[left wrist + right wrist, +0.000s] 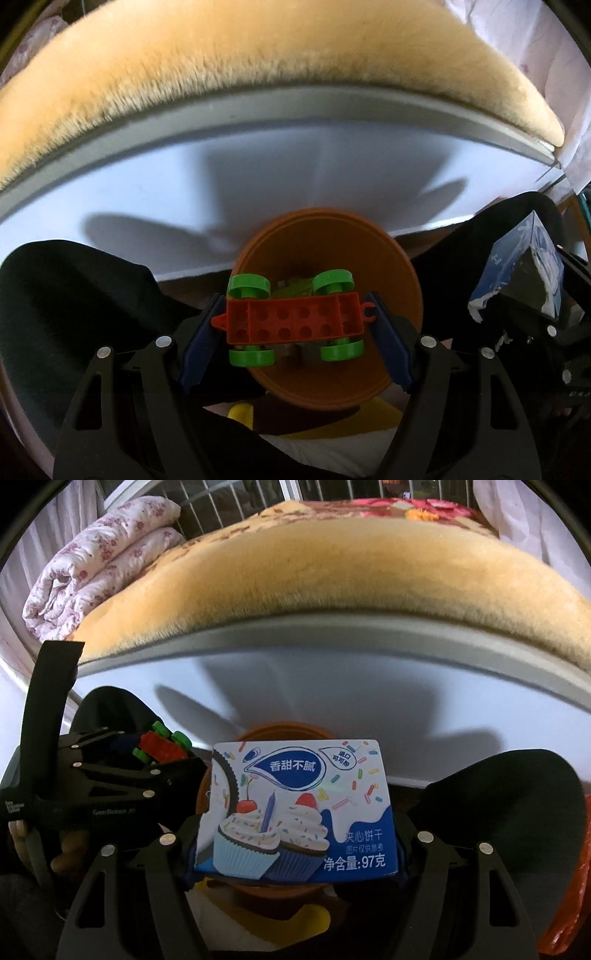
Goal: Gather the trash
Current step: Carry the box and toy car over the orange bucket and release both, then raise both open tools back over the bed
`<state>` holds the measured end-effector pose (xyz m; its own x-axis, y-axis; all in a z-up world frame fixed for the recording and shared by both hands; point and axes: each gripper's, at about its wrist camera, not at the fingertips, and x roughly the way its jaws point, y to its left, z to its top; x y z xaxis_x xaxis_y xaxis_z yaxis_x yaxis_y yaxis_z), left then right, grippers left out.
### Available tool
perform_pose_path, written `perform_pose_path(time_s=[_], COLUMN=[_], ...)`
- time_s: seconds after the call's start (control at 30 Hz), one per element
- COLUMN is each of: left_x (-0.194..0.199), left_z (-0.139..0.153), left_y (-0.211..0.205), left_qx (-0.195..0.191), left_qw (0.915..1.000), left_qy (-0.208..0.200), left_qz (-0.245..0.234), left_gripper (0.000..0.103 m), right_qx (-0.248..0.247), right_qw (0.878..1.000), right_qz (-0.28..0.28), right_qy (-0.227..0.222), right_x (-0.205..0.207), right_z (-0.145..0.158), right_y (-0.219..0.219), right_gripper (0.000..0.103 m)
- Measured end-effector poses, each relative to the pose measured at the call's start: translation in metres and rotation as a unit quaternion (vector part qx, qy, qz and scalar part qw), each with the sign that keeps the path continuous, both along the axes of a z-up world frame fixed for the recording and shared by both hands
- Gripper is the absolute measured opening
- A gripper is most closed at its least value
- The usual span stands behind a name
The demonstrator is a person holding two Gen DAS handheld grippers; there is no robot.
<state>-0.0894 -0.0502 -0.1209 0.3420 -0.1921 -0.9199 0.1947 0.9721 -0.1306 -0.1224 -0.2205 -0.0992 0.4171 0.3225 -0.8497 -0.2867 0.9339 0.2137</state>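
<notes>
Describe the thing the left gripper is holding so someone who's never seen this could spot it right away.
Below the furry tan blanket and the white bed frame is a round orange bin. Over its mouth, the left gripper clamps a toy car chassis: a red studded brick base with four green wheels, unlike the blue cookie box alongside.

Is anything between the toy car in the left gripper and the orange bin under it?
Nothing visible. The toy car, clamped in the left gripper, hangs directly over the open mouth of the orange bin. The biscuit box in the right gripper is off to the side, not beneath the car.
</notes>
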Motion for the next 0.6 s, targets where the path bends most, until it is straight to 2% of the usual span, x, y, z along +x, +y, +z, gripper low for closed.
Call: perform_pose_path(time_s=[0.2,0.27,0.3,0.37,0.6], left_x=[0.01,0.016,0.018,0.018,0.015], left_z=[-0.012,-0.017,-0.02,-0.025,-0.021], left_y=[0.001,0.0,0.0,0.001,0.007], left_qx=[0.0,0.002,0.006,0.008,0.0], left_qw=[0.9998,0.9993,0.9991,0.9986,0.9987], left_qy=[0.022,0.036,0.043,0.053,0.049], left_qz=[0.0,-0.002,-0.001,0.003,0.014], left_gripper=[0.074,0.077,0.081,0.083,0.084], right_qx=[-0.003,-0.005,-0.008,-0.01,-0.02], right_qw=[1.0,0.999,0.999,0.999,1.0], right_qz=[0.011,0.018,0.017,0.017,0.009], right_qy=[0.023,0.038,0.04,0.042,0.015], right_x=[0.005,0.006,0.007,0.008,0.003], right_z=[-0.012,-0.018,-0.019,-0.019,-0.004], right_y=[0.003,0.004,0.005,0.006,0.0], right_gripper=[0.074,0.081,0.084,0.084,0.085])
